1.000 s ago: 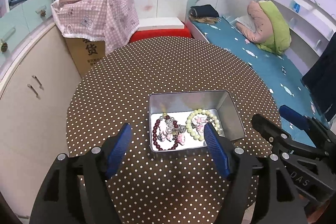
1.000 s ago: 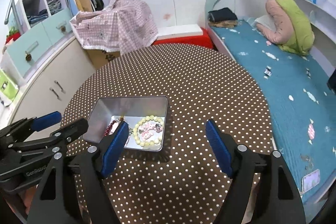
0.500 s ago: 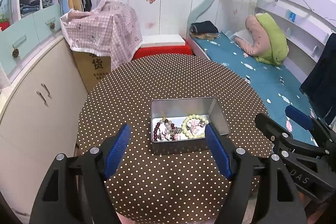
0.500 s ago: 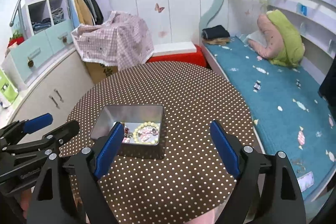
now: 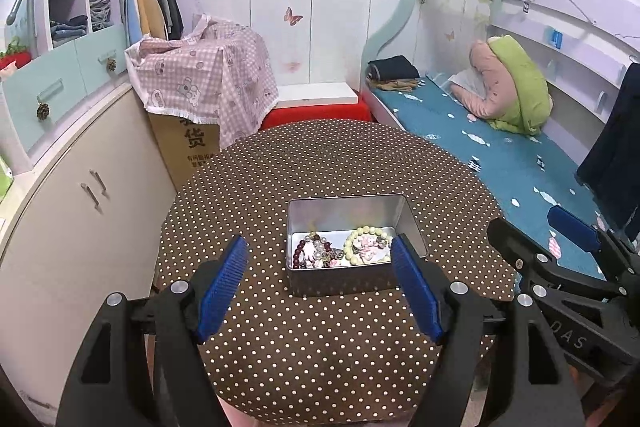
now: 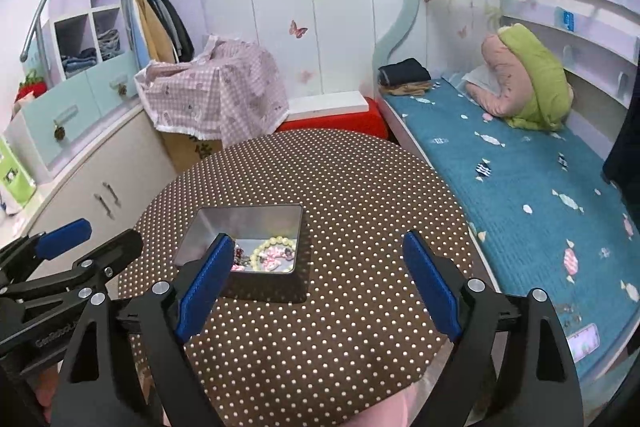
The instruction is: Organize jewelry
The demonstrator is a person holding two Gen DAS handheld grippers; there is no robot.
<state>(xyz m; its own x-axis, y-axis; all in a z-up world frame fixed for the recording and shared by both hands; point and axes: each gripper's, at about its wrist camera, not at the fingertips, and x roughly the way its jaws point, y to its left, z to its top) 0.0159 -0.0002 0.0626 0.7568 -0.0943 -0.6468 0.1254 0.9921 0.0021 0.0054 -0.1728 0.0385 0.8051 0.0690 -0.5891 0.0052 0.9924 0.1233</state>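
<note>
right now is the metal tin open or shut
Open: the tin has no lid on, and the bracelets lie in plain view on its bottom.

left hand-held gripper [image 5: 318, 263]: jaws apart, empty | right hand-held gripper [image 6: 318, 259]: jaws opening, empty

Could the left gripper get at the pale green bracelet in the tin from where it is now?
Probably yes. The tin has no lid and the pale green bracelet lies exposed at its right side. The left gripper is open and empty, and points straight at it. Only the near wall and the neighbouring beads crowd it.
</note>
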